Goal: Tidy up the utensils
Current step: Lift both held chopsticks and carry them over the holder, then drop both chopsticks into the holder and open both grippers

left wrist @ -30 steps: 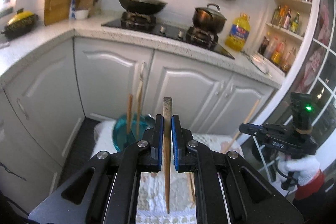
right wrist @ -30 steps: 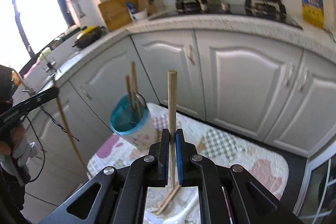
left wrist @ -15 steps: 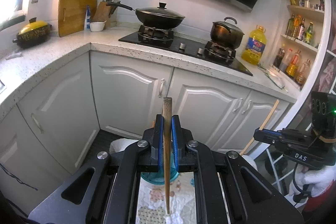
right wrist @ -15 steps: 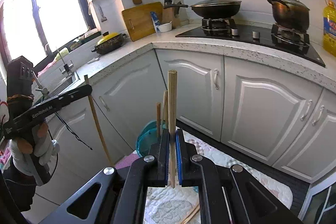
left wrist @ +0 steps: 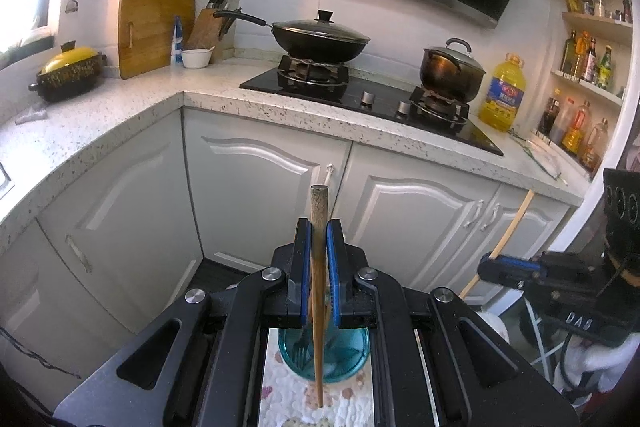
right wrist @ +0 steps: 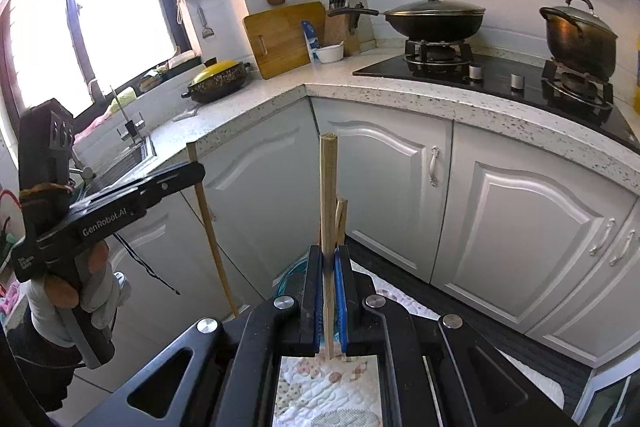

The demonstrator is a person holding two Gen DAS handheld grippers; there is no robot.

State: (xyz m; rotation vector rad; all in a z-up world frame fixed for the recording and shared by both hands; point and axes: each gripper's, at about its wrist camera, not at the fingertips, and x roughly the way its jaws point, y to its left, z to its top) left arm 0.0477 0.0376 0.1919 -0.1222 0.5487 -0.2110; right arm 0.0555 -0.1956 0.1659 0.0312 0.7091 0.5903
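Both grippers have been raised: a chopstick (left wrist: 319, 267) is clamped in the left gripper (left wrist: 319, 247), another chopstick (right wrist: 329, 211) in the right gripper (right wrist: 329, 267), now above the blue cup (left wrist: 324, 355), ready for dropping in.

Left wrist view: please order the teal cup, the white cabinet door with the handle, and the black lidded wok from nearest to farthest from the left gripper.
1. Teal cup, just below the left gripper.
2. White cabinet door, straight ahead.
3. Black lidded wok, up on the stove behind.
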